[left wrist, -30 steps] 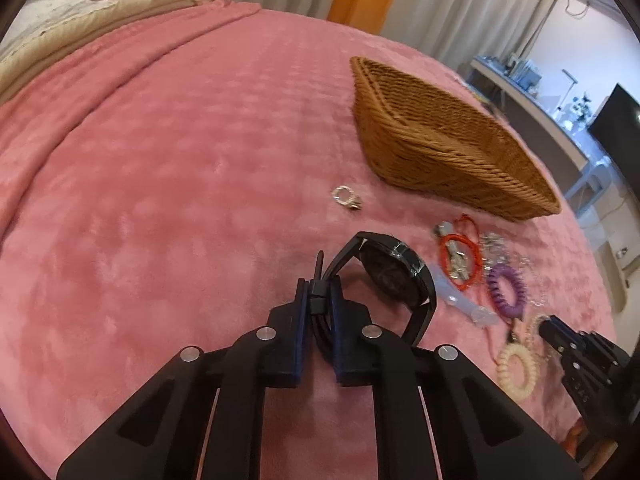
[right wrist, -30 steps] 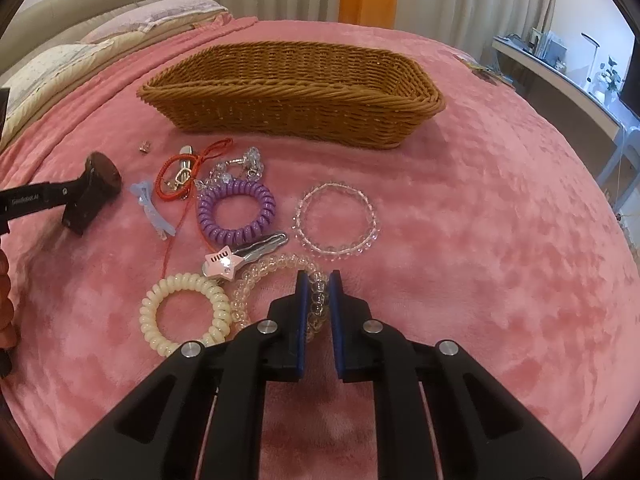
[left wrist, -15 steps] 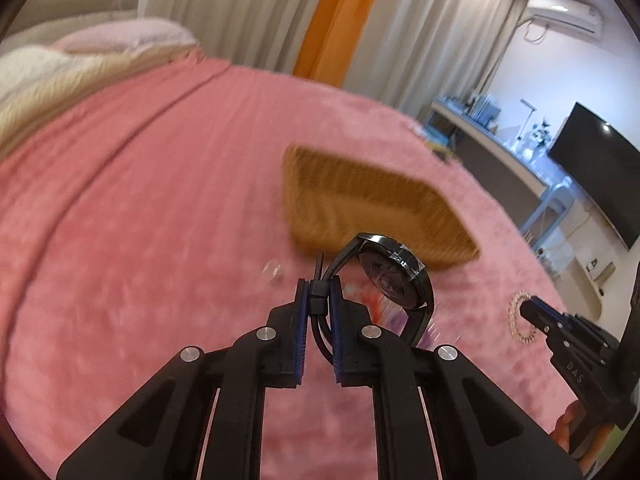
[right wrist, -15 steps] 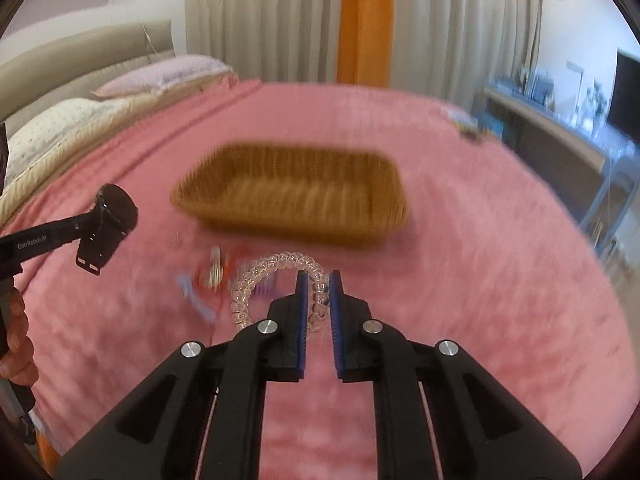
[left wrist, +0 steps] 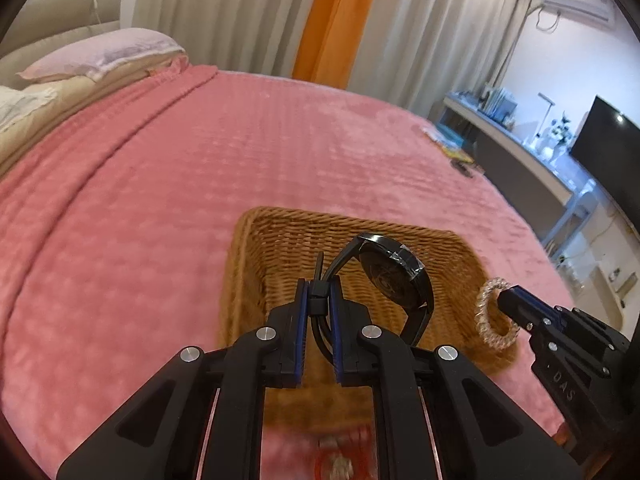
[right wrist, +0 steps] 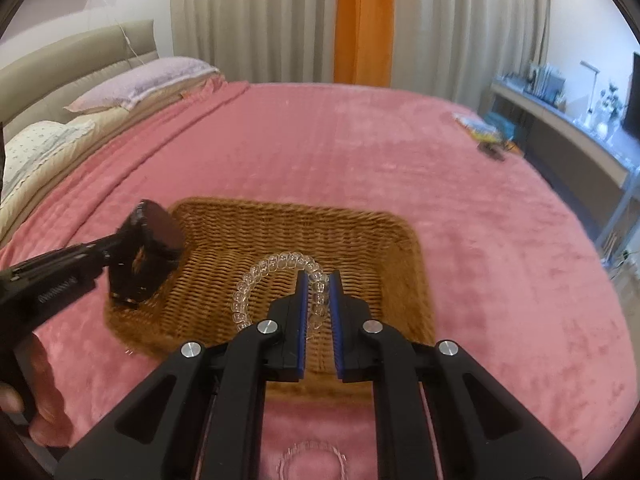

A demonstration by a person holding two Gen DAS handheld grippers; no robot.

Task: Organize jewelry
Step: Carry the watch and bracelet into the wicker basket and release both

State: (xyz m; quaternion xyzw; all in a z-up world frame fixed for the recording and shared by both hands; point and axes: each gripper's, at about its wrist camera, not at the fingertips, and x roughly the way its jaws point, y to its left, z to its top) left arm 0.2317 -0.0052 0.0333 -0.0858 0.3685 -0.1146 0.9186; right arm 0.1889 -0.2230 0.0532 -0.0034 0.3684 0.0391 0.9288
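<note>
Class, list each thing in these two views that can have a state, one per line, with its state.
left gripper: shut on the watch strap
black watch: held above the basket
right gripper: shut on the bracelet
clear bead bracelet: held above the basket
wicker basket: upright on the bed, looks empty

Black wristwatch [left wrist: 394, 280], strap pinched, dial tilted, hangs above the left part of the empty brown wicker basket [right wrist: 360, 236] on the pink bed, while the clear beaded bracelet [right wrist: 276, 268] hangs over the basket's near-right area.
</note>
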